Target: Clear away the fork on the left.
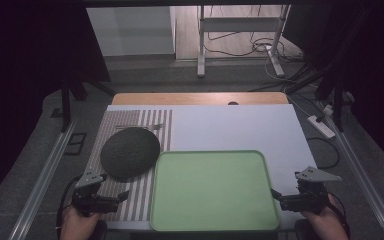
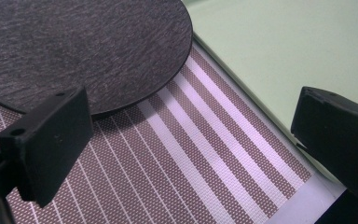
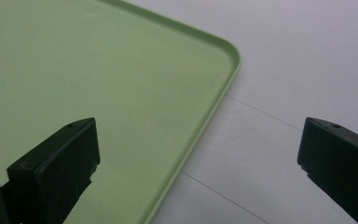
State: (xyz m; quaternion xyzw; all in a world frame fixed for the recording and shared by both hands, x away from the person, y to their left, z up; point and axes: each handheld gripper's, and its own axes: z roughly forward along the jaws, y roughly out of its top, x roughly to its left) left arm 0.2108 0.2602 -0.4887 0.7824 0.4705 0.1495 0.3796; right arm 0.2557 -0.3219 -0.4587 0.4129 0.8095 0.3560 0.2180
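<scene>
A dark round plate (image 1: 130, 152) lies on a striped brown placemat (image 1: 139, 197) at the left of the white table. In the left gripper view the plate (image 2: 93, 46) lies just ahead of the jaws. A light green tray (image 1: 215, 192) sits at the front middle; its corner (image 3: 230, 58) shows in the right gripper view. My left gripper (image 1: 122, 196) hovers over the placemat (image 2: 191, 154) near the front edge, open with nothing between its jaws. At the tray's right edge, my right gripper (image 1: 276, 195) is open and holds nothing, its jaws straddling the tray rim (image 3: 200, 130).
A wooden strip (image 1: 200, 98) runs along the table's far edge. Metal rails (image 1: 45, 175) flank the table. A power strip (image 1: 321, 126) and cables lie on the floor at the right. The white table surface (image 1: 230, 127) behind the tray is bare.
</scene>
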